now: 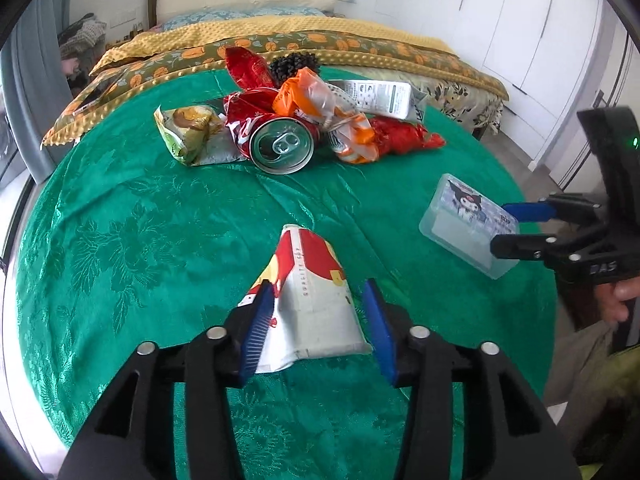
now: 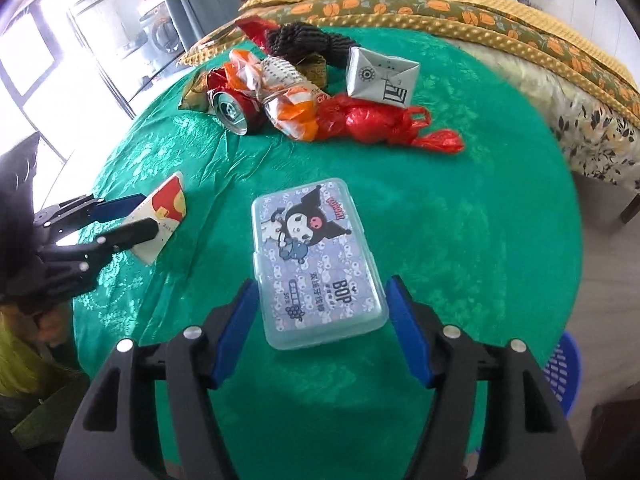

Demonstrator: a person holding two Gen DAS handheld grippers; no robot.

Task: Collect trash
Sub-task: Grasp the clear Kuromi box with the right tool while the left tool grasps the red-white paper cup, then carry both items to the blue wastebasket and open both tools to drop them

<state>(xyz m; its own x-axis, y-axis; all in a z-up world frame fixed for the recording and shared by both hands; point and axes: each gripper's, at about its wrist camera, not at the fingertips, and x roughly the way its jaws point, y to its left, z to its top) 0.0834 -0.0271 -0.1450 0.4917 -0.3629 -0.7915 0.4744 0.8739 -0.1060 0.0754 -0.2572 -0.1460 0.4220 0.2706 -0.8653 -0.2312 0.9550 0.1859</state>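
A flattened red, yellow and white paper cup (image 1: 308, 280) lies on the green tablecloth (image 1: 140, 220) between the fingers of my left gripper (image 1: 317, 284). Its left pad touches the cup and the right pad stands a little off it, so the gripper is open. A clear plastic box with a cartoon lid (image 2: 312, 252) lies flat between the fingers of my right gripper (image 2: 322, 280). That gripper is open too, with its pads close beside the box's near corners. Each gripper also shows in the other view: the right gripper (image 1: 500, 227) and the left gripper (image 2: 146, 213).
A heap of trash sits at the far side of the table: a red can (image 1: 282, 145), an orange wrapper (image 1: 320, 108), a red plastic bag (image 1: 404, 136), a green snack packet (image 1: 188, 132) and a grey carton (image 1: 380, 96). A bed (image 1: 280, 36) lies behind. A blue basket (image 2: 564, 364) stands by the table's right edge.
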